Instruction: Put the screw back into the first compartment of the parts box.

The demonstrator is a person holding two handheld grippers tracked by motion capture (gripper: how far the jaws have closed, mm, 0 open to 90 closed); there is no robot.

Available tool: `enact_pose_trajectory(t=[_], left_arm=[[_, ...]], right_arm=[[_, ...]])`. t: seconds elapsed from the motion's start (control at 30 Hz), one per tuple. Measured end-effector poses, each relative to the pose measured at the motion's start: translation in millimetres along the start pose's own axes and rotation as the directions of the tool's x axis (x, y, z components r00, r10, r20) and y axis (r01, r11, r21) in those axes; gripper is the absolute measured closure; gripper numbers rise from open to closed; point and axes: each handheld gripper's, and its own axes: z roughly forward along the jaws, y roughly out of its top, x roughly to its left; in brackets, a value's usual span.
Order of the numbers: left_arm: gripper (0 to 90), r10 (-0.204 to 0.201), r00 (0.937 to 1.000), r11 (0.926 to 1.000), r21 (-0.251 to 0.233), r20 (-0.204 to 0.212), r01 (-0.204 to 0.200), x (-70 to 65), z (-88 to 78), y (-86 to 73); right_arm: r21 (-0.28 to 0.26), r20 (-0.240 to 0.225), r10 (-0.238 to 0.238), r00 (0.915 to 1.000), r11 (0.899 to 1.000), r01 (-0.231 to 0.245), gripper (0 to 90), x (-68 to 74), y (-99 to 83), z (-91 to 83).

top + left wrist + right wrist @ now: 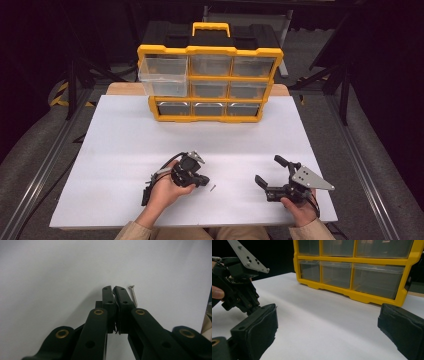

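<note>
A small silver screw (212,188) lies on the white tabletop (125,150), just right of my left gripper (204,181). In the left gripper view the screw (132,294) rests flat beside the right jaw, outside the pair. My left gripper (114,288) is shut, its jaws pressed together with nothing between them, tips low over the table. My right gripper (268,170) sits near the front right of the table, open and empty. In the right gripper view its pads (265,320) stand far apart, and the left gripper (239,297) shows at the left.
A yellow and black drawer organizer (210,75) with clear drawers stands at the table's far edge. Its top left drawer (162,75) is pulled out. From the right gripper the organizer (352,272) is straight ahead. Bare white surface lies between it and both hands.
</note>
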Motion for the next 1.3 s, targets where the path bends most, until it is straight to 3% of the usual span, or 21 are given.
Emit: enact_pose_trajectory(t=[0.27, 0.43, 0.67, 0.8, 1.1, 1.3], left_arm=[[87.8, -0.022, 0.9994, 0.9997, 0.011, 0.027, 0.022, 9.0, -21.6, 9.1], [87.8, 0.005, 0.9998, 0.9997, 0.023, 0.021, -0.006, 10.2, -40.2, 22.4], [87.8, 0.010, 0.9993, 0.9988, 0.048, 0.037, -0.012, 10.1, -61.5, 40.5], [87.8, 0.009, 0.9994, 0.9983, 0.058, 0.035, -0.011, 7.8, -75.7, 52.2], [87.8, 0.055, 0.9978, 0.9943, 0.090, 0.037, -0.058, -1.3, -112.5, 79.7], [87.8, 0.059, 0.9979, 0.9941, 0.089, 0.027, -0.061, -5.8, -136.4, 96.7]], right_arm=[[0.000, 0.001, 0.003, 1.0000, 1.000, -0.003, 3.1, 0.2, -0.1, -0.1], [0.005, 0.001, 0.003, 1.0000, 1.000, -0.003, 3.1, 0.1, -0.3, -0.2], [0.001, 0.000, 0.002, 1.0000, 1.000, -0.002, 3.1, 0.3, -0.2, -0.2], [0.000, 0.000, 0.005, 1.0000, 1.000, -0.005, 3.1, 0.2, 0.0, -0.6], [-0.003, 0.003, 0.006, 1.0000, 1.000, -0.006, 3.1, -0.2, 0.1, -0.6], [-0.002, 0.002, 0.005, 1.0000, 1.000, -0.005, 3.1, -0.4, 0.1, -0.7]])
